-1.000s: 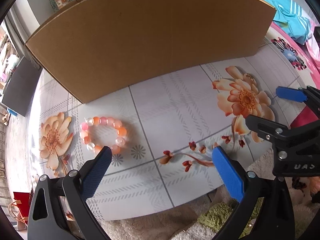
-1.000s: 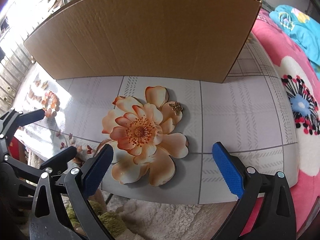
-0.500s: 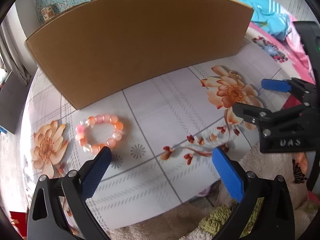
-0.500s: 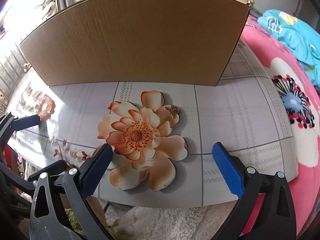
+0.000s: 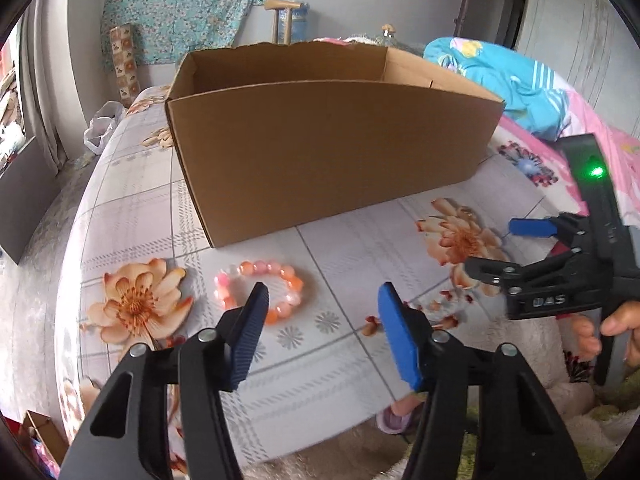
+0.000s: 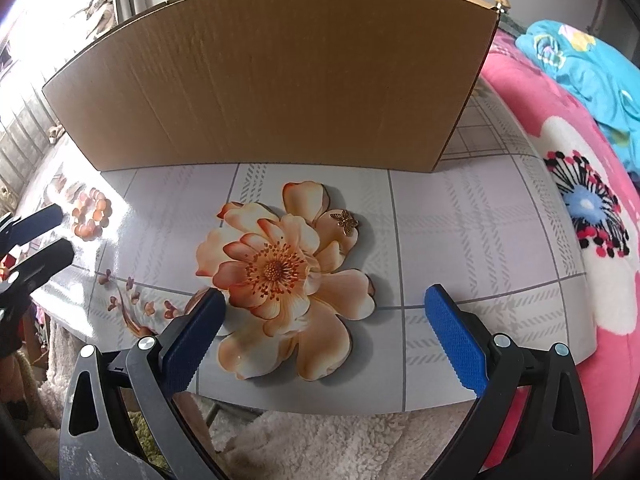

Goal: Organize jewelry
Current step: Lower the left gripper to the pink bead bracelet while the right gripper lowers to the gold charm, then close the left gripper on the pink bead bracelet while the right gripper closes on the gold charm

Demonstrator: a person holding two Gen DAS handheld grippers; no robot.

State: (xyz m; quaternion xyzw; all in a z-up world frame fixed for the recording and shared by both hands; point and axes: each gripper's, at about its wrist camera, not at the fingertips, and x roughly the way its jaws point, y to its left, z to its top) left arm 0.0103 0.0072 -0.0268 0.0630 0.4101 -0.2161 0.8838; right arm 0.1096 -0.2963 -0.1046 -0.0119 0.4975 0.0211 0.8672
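Both tools released — left tool [image 5: 320,300] above the bracelet [image 5: 260,292]; right tool [image 6: 320,312] near the brooch [image 6: 346,221] at 12 o'clock.

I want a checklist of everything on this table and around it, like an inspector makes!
Surface: flower-print tablecloth, glossy.
Job's things: pink-and-orange bead bracelet lying flat; small gold butterfly charm on a printed petal; open brown cardboard box behind both, contents unseen.
Clutter: nothing seen.
Grippers: left gripper open above the bracelet; right gripper open, empty.
Cables: nothing seen.
Surroundings: pink flowered blanket, turquoise cloth.
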